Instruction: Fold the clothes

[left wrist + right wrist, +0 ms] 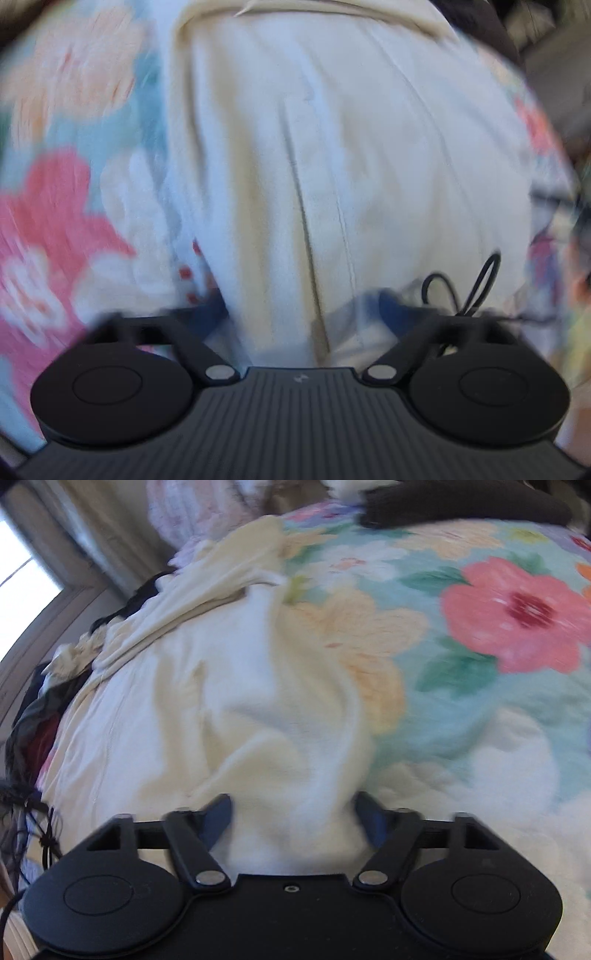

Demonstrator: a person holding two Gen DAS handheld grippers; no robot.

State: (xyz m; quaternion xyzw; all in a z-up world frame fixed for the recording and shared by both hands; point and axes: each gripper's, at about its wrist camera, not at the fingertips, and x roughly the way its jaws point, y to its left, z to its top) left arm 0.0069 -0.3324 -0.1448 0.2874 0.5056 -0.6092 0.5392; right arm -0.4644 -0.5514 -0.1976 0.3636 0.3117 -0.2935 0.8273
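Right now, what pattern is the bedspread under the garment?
Floral bedspread: pink, peach and white flowers on light blue, clearest in the right wrist view.

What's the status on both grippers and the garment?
Left gripper and right gripper open, cream garment bunched between each one's fingers. Garment rumpled on floral bedspread, unfolded. Dark clothes at far edge, clear.

Blurred cream garment [295,155] on floral bedspread [55,221], left gripper [301,314] spread wide
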